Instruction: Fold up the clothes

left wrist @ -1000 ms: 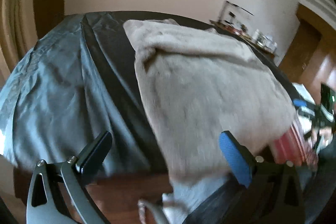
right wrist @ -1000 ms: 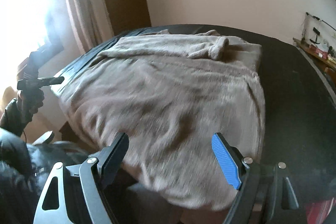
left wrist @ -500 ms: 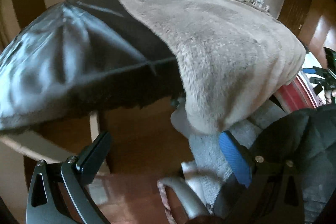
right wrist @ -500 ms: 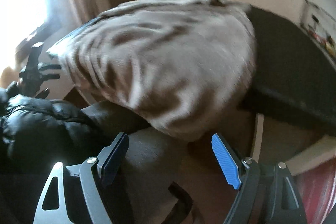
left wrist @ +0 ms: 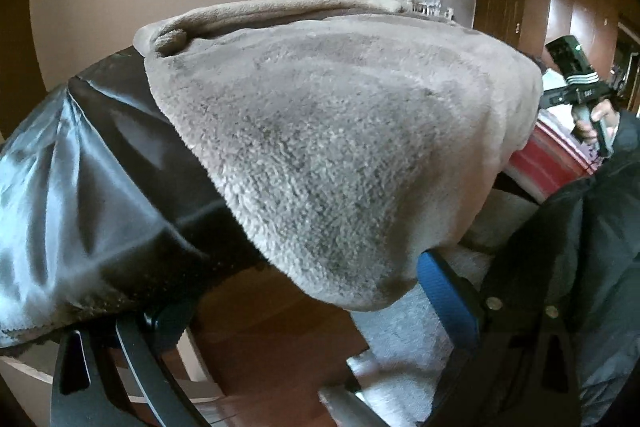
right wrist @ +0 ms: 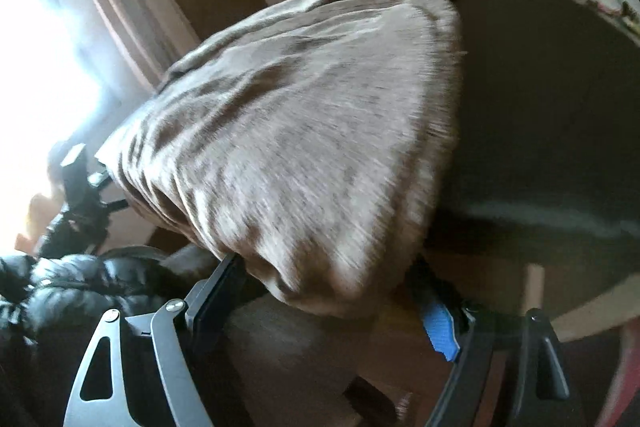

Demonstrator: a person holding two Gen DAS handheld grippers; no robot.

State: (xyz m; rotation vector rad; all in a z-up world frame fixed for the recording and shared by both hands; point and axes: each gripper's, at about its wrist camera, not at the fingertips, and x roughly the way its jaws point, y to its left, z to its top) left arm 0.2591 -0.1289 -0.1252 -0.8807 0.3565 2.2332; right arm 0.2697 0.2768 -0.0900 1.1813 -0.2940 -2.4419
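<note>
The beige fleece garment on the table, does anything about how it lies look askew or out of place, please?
Yes: the fleece garment overhangs the table's near edge, its hem drooping below the dark table cover. A bunched fold sits at its far corner.

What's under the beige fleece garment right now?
The beige fleece garment lies on a dark cloth covering the table, its near hem hanging over the edge. Whatever sits beneath the fleece itself is covered and cannot be seen.

The garment [left wrist: 340, 147] is thick beige fleece — nubbly, matt. Under it the cover [left wrist: 80, 195] is dark cloth with a satiny sheen. The floor [left wrist: 280, 339] is glossy brown wood; the jacket [right wrist: 60, 283] — shiny black, quilted.
</note>
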